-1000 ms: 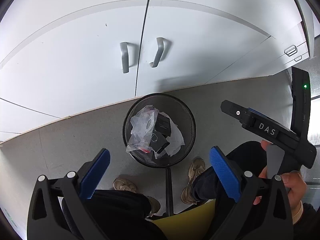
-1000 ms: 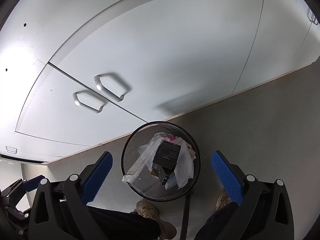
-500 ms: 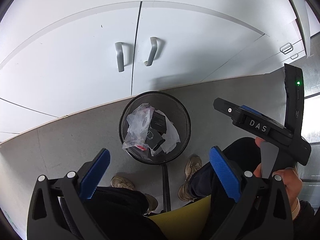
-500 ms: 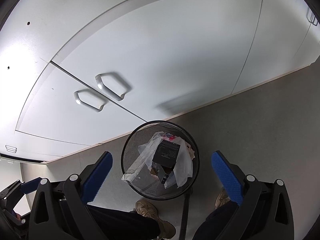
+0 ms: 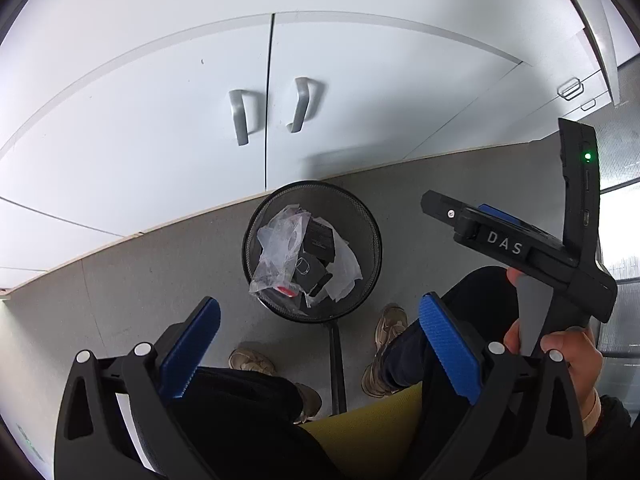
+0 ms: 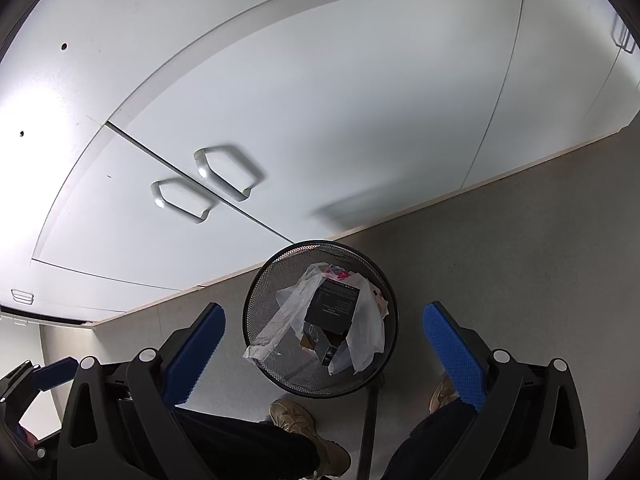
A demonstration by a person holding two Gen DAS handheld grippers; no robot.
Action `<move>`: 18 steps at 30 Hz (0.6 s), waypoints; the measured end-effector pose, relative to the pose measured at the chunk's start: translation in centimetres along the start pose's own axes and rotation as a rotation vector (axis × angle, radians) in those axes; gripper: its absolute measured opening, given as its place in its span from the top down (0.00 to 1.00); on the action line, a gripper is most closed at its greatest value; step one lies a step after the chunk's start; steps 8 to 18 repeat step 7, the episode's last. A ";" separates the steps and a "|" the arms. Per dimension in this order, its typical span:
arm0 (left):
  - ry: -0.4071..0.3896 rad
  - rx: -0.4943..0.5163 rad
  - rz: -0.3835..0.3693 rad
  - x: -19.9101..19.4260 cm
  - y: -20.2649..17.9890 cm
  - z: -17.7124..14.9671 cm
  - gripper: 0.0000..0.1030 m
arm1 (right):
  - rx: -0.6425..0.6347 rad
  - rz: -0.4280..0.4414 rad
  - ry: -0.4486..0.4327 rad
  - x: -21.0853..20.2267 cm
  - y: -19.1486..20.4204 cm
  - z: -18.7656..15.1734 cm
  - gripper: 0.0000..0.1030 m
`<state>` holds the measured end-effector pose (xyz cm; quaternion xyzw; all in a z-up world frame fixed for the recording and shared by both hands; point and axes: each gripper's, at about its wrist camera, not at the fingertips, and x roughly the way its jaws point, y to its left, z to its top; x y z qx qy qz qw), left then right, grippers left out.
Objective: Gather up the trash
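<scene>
A black mesh trash bin stands on the grey floor in front of white cabinets; it also shows in the right wrist view. It holds clear plastic bags, black boxes and white paper. My left gripper is open and empty, high above the bin. My right gripper is open and empty above the bin too. The right gripper's body also shows at the right of the left wrist view, held in a hand.
White cabinet doors with two metal handles stand behind the bin. The person's legs and tan shoes are below, with a thin black pole and a yellow seat edge.
Both grippers have pulled back slightly from the bin, which looks a little smaller in the left view. Both stay open and empty. The trash in the bin has not moved.
</scene>
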<state>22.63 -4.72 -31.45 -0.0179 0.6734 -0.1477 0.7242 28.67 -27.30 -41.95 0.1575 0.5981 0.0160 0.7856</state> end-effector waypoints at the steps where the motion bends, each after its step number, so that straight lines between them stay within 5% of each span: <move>1: 0.010 -0.011 0.004 0.1 0.1 0.0 0.06 | 0.001 0.002 -0.001 0.0 0.0 0.0 0.03; 18: -0.007 0.010 -0.004 -0.2 -0.2 -0.2 0.08 | 0.006 0.001 -0.001 -0.2 -0.3 -0.1 0.03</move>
